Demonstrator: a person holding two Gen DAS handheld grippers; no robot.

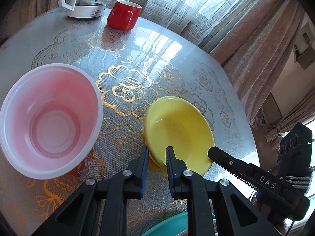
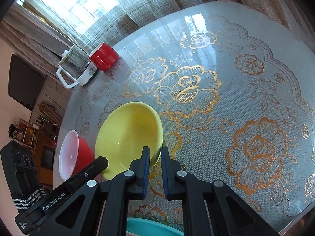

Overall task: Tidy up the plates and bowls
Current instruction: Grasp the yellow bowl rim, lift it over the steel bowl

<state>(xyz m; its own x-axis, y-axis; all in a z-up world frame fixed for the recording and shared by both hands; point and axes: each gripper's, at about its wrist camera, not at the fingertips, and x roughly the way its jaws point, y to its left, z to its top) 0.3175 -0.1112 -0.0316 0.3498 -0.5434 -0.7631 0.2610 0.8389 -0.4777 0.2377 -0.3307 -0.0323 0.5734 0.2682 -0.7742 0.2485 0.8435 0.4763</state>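
Yellow bowl sits on the tabletop, close in front of both claws. The left claw has its two fingers a little apart, one on each side of the near rim of this bowl; I cannot tell if the pads press the rim. The right claw does the same on the other side of the yellow bowl: its fingers stand slightly apart with the rim between them, and contact is not clear. In the left wrist view the tip of the right claw lies at the bowl's right edge.

At the very bottom of both views, under the claws, a piece of a teal dish shows.

Left of the yellow bowl is a pink bowl, bigger, upright, white on the rim; the two bowls are apart.

Farther, near the far edge of the tabletop, a red mug stands just beside a glass kettle with a white handle. Behind them hang curtains.
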